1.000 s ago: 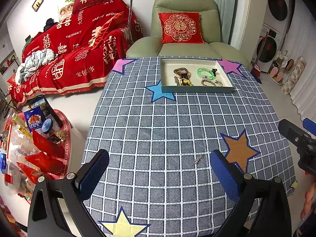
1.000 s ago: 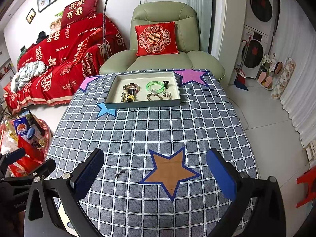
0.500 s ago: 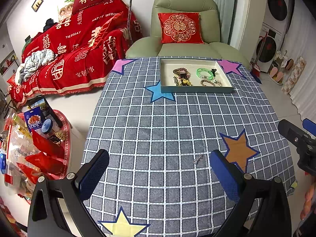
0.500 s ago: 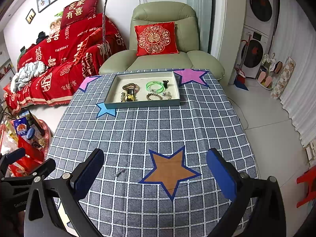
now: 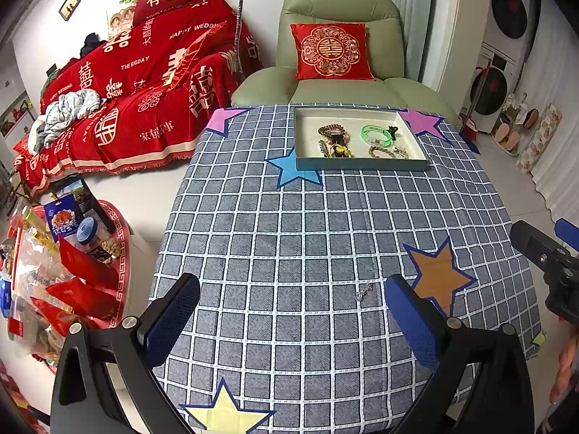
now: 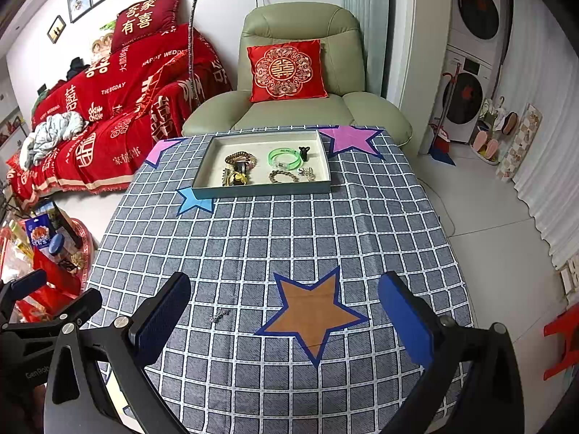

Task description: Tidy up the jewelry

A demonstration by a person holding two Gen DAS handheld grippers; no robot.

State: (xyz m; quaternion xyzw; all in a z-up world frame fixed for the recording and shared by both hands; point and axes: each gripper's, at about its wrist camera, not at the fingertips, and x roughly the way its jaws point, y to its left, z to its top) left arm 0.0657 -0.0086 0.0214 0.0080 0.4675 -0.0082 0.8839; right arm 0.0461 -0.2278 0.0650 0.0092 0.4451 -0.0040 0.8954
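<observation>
Small silver chain piece [image 5: 363, 291] lies loose on checked grey tabletop [image 5: 307, 224] beside orange star; both hand-held grippers [image 5: 289, 322] [image 6: 286, 320] wide open, empty, unchanged from earlier.

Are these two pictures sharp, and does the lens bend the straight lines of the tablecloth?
Left wrist view: mostly sharp, the small silver trinket is readable but tiny; the tablecloth grid bows outward, and the corners go black. Right wrist view: the same fisheye bending, the washing machines lean at the edge; the light is even indoor light with soft shadows and no strong glare on the tray.
</observation>
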